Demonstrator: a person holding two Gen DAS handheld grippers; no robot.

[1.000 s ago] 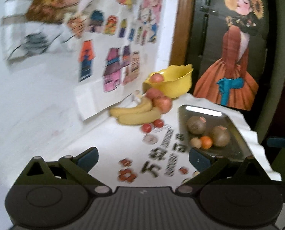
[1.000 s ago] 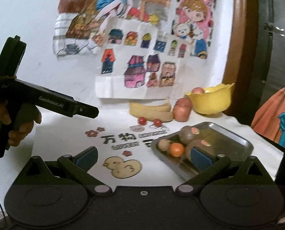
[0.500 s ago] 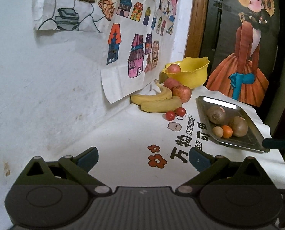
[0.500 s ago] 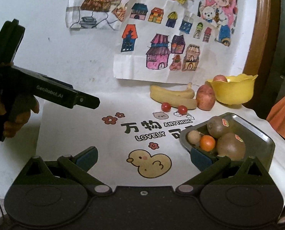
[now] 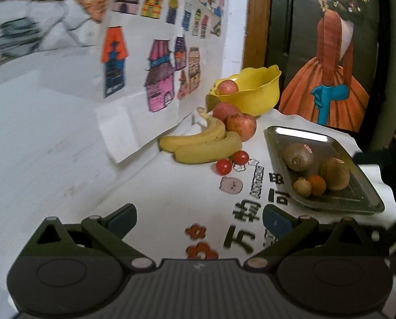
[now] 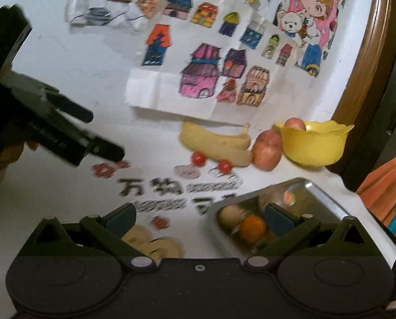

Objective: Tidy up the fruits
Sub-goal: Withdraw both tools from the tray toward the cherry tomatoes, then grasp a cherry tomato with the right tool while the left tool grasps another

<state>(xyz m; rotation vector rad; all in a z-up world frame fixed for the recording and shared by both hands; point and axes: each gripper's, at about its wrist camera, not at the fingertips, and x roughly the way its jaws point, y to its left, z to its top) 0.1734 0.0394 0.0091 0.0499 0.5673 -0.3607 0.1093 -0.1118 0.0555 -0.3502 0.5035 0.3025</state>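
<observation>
Your left tongs (image 5: 199, 216) hang released above the white printed tabletop (image 5: 171, 199), gripping nothing; your right tongs (image 6: 199, 216) are likewise spread and empty, their right finger over the near corner of the metal tray (image 6: 328, 199). Using the tray (image 5: 363, 186) as landmark: inside it lie two kiwis (image 5: 298, 156), a small orange fruit (image 5: 317, 185) and a small tan fruit (image 5: 302, 187). Left of the tray, two cherry tomatoes (image 5: 223, 166) sit just beside two bananas (image 5: 207, 150). Behind the bananas, near the tray's far corner, stand two apples (image 5: 241, 126). Beyond the tray, a yellow bowl (image 5: 254, 95) holds another apple (image 5: 227, 87). Children's drawings (image 6: 214, 74) hang on the wall behind.
</observation>
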